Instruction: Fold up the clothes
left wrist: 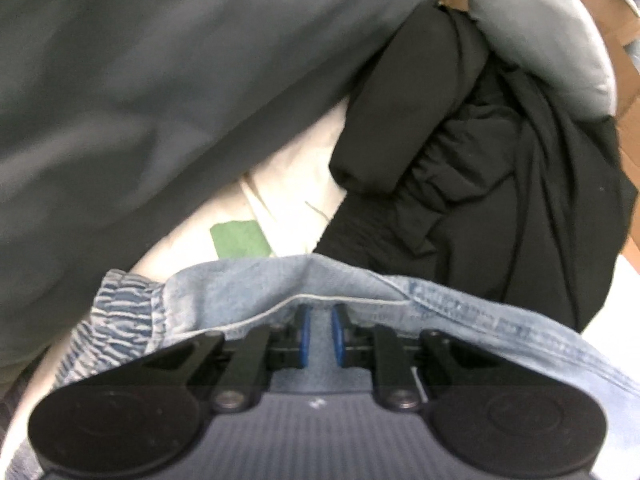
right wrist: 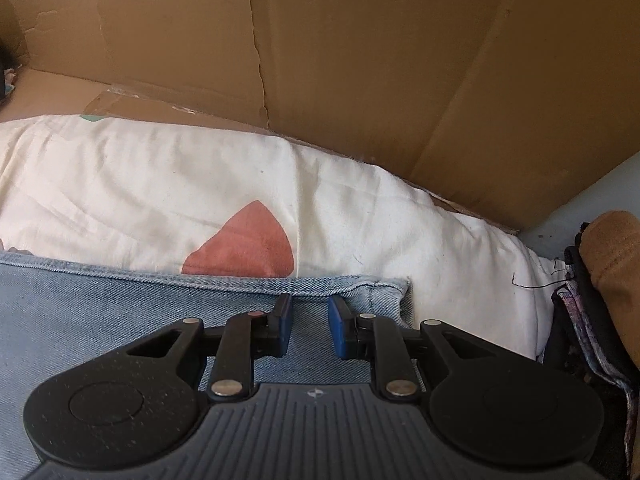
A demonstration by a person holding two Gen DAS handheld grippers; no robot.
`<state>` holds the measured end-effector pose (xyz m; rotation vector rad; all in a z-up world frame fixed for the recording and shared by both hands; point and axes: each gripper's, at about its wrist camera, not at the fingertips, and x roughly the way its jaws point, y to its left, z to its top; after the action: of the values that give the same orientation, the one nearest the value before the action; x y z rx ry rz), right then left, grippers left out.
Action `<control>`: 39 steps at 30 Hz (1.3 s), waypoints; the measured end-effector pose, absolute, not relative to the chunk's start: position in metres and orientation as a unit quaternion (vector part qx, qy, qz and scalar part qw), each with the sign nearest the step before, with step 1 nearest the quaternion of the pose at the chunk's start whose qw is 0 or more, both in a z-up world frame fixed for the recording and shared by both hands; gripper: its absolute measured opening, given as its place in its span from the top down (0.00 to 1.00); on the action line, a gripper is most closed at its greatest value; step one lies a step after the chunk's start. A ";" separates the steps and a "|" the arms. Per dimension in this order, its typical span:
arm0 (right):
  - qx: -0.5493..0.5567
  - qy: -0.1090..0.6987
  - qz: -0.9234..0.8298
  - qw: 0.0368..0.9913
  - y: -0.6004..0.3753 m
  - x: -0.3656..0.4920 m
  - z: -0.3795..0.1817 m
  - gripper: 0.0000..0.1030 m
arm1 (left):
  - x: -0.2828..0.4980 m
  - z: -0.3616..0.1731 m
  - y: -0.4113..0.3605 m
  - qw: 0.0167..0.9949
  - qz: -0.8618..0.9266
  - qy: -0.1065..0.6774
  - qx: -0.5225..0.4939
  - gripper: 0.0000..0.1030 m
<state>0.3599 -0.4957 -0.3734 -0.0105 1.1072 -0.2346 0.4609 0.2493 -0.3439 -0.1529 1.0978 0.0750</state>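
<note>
Between both grippers' narrowed jaws, L gripper (left wrist: 319,334) & R gripper (right wrist: 308,326): denim garment (right wrist: 100,304), edge seemingly pinched.

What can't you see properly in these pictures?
- Left wrist view: the grey cloth is blurred, so what garment it is stays unclear.
- Left wrist view: the left gripper hides the denim beneath it.
- Right wrist view: the denim's full shape is cut off by the frame edge.
</note>
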 end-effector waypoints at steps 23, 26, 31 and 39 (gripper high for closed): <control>-0.019 0.530 -0.115 0.840 -0.492 0.358 -0.371 0.76 | 0.449 -0.348 0.296 0.852 0.059 0.517 -0.052 0.87; -0.022 0.531 -0.114 0.840 -0.492 0.358 -0.372 0.76 | 0.456 -0.353 0.292 0.855 0.069 0.513 -0.023 0.97; -0.024 0.531 -0.112 0.840 -0.492 0.357 -0.372 0.76 | 0.466 -0.353 0.289 0.854 0.068 0.516 0.003 0.97; -0.017 0.522 -0.108 0.846 -0.496 0.350 -0.371 0.76 | 0.447 -0.307 0.295 0.866 0.052 0.497 -0.028 0.92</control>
<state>0.3503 -0.4956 -0.3714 -0.0353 1.1021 -0.2285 0.4473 0.2945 -0.3066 -0.0584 1.0406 0.1081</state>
